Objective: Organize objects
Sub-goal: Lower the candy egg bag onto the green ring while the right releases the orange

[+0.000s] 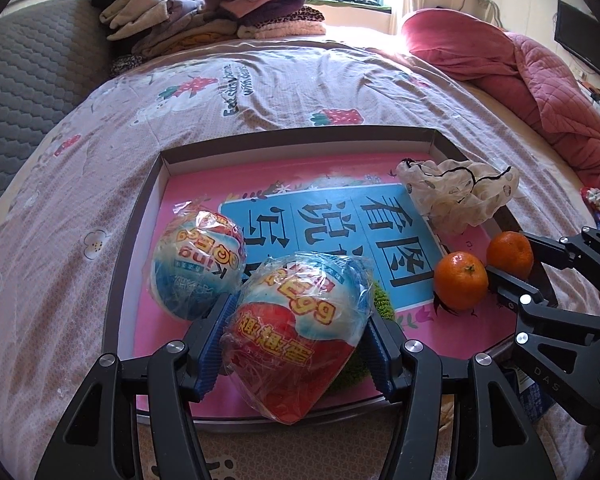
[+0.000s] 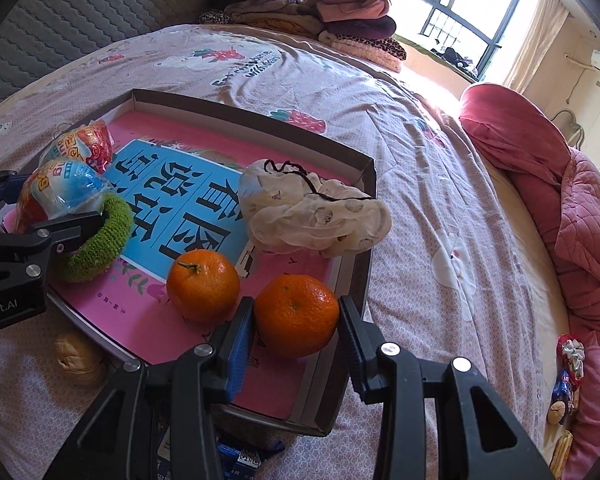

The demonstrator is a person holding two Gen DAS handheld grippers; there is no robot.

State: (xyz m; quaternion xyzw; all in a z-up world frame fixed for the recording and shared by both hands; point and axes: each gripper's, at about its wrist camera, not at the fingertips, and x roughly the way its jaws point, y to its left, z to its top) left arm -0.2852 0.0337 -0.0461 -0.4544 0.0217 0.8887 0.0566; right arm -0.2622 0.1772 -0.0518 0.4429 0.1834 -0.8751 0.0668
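Tongs point(image 2: 296, 330) grip orange point(image 2: 296, 320) beside tray's right wall point(image 2: 358, 280).

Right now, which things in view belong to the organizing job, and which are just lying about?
In the job:
- wrapped egg in the left gripper
- orange in the right gripper
- second egg, second orange, green ring, cloth pouch, all in the tray

Lying about:
- folded clothes
- pink quilt
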